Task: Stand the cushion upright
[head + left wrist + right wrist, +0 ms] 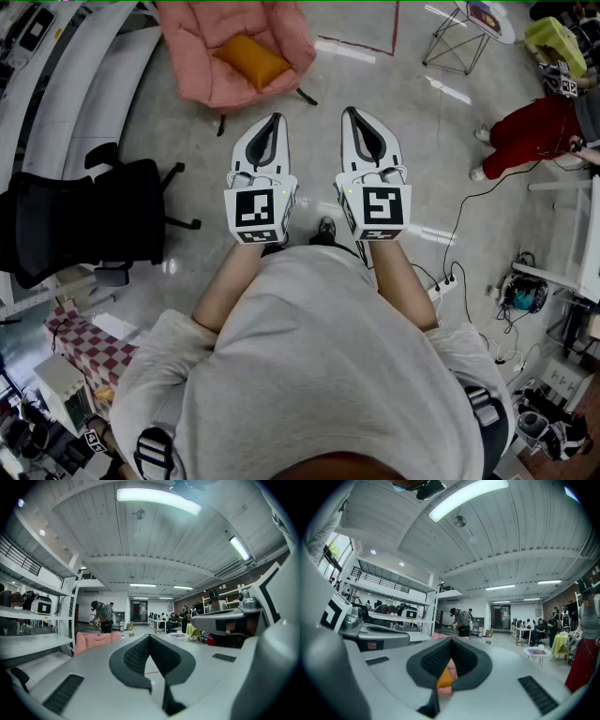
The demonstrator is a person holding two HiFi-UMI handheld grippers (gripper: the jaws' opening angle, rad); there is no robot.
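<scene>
An orange cushion lies flat on the seat of a pink armchair at the far side of the floor. I hold both grippers level in front of my chest, side by side and well short of the chair. The left gripper is shut with nothing in it, and so is the right gripper. In the right gripper view the cushion and pink chair show through the notch behind the shut jaws. In the left gripper view only the armchair's back shows, left of the gripper.
A black office chair stands at the left beside white shelving. A small wire-legged table is at the far right. A person in red trousers sits at the right, with cables and a power strip on the floor.
</scene>
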